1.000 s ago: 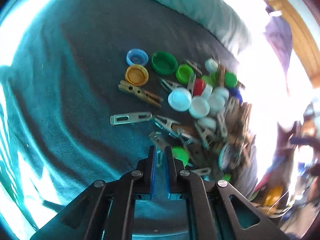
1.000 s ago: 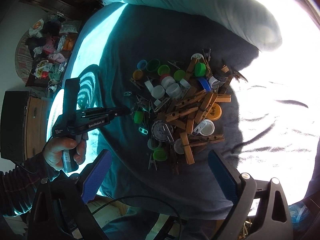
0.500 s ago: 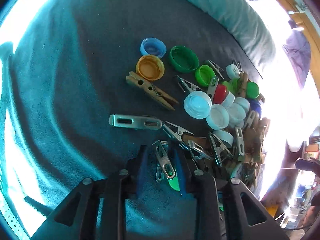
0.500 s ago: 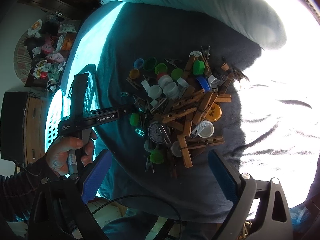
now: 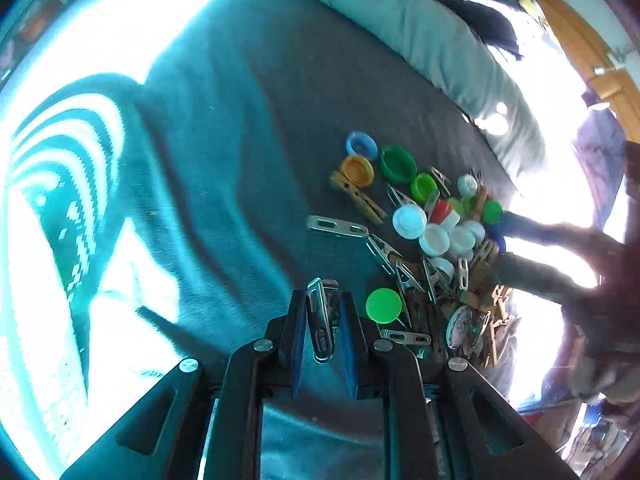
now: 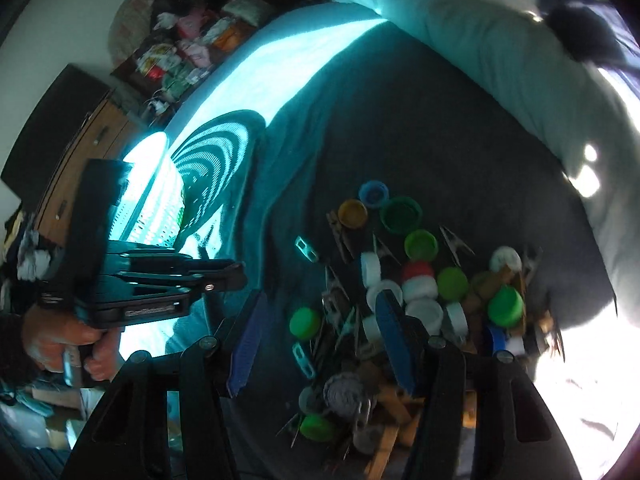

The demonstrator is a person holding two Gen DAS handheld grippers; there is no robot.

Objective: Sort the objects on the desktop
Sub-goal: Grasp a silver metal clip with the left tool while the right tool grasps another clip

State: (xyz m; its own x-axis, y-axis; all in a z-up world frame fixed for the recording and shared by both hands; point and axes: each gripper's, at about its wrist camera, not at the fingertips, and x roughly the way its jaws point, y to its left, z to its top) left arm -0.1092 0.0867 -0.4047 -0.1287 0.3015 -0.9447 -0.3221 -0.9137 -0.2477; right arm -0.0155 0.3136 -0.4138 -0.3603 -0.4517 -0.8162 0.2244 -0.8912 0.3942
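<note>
A heap of bottle caps, wooden clothespins and metal clips (image 5: 436, 240) lies on a dark cloth (image 5: 224, 184); it also shows in the right wrist view (image 6: 400, 300). My left gripper (image 5: 322, 300) is shut on a metal clip (image 5: 320, 326) and holds it at the heap's left edge, next to a green cap (image 5: 383, 305). In the right wrist view the left gripper (image 6: 236, 276) is seen from the side, off to the left of the heap. My right gripper (image 6: 320, 320) is open and hangs close over the heap, straddling a green cap (image 6: 305, 322) and metal clips.
A pale pillow (image 5: 432, 40) lies behind the heap. Bright sunlit cloth (image 5: 48, 208) spreads to the left. A wooden dresser (image 6: 72, 148) and a shelf of clutter (image 6: 180, 52) stand at the far left. A loose metal clip (image 5: 336, 226) and clothespin (image 5: 356, 198) lie at the heap's left.
My left gripper has closed on the metal clip and pulled it back left from the heap. My right gripper has moved down close over the heap and narrowed.
</note>
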